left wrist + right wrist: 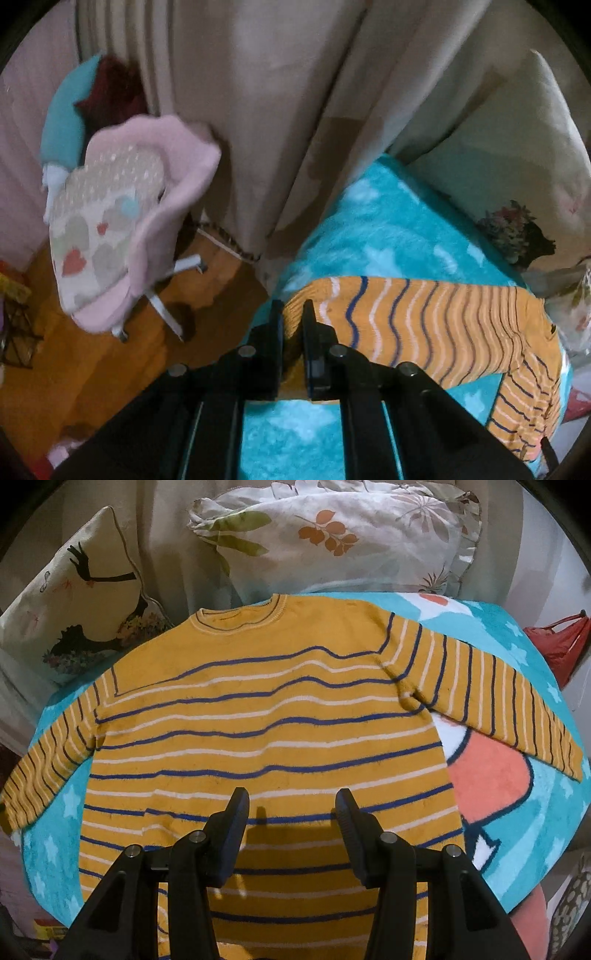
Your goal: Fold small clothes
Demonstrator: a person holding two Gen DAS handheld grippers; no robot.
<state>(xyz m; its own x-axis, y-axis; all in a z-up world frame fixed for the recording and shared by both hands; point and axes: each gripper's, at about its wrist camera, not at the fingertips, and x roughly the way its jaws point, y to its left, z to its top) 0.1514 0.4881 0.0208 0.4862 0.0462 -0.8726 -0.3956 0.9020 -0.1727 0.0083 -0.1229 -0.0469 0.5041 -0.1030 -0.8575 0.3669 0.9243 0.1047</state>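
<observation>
A small yellow sweater with blue and white stripes lies spread flat on a turquoise blanket, collar toward the pillows, both sleeves stretched out to the sides. My right gripper is open and empty, hovering over the sweater's lower body. In the left wrist view my left gripper is shut on the edge of the sweater near the blanket's left edge.
Two pillows and a cushion with a black figure lie behind the sweater. A pink chair stands on the wooden floor to the left. Beige curtains hang behind. A red bag is at the right.
</observation>
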